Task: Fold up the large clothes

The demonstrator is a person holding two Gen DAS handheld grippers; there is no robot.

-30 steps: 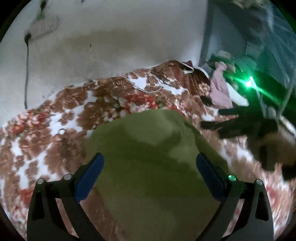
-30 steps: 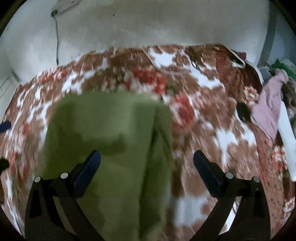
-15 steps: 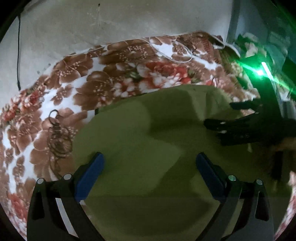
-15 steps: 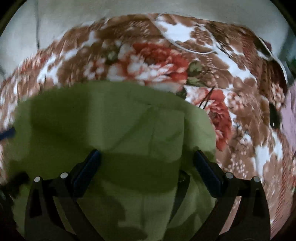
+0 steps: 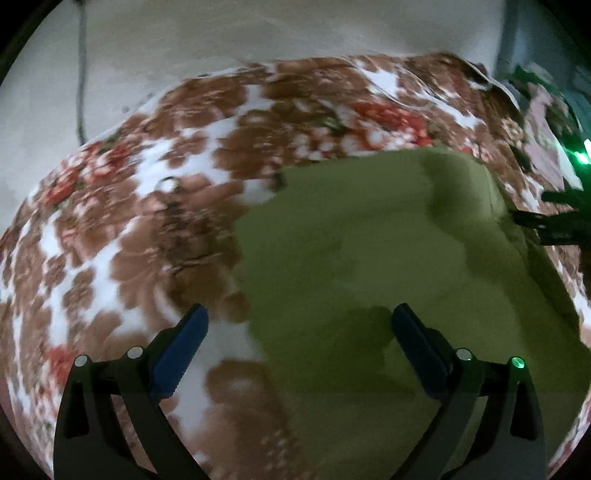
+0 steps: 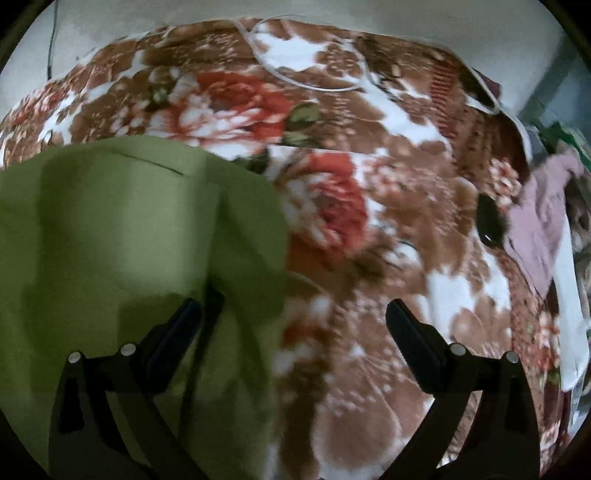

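Green garment (image 5: 369, 258) on blanket (image 5: 147, 221); both grippers' fingers (image 6: 177, 332) spread above.

Right gripper (image 6: 293, 314) jaws spread wide over floral blanket (image 6: 369, 258); folded green garment (image 6: 129, 240) under left finger

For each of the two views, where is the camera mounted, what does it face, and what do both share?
Left wrist: on the left gripper, facing the green garment on the floral blanket; own open fingers show, the right gripper at the right edge.
Right wrist: on the right gripper, over the garment's right edge; open fingers show.
Shared: garment, blanket, wall.
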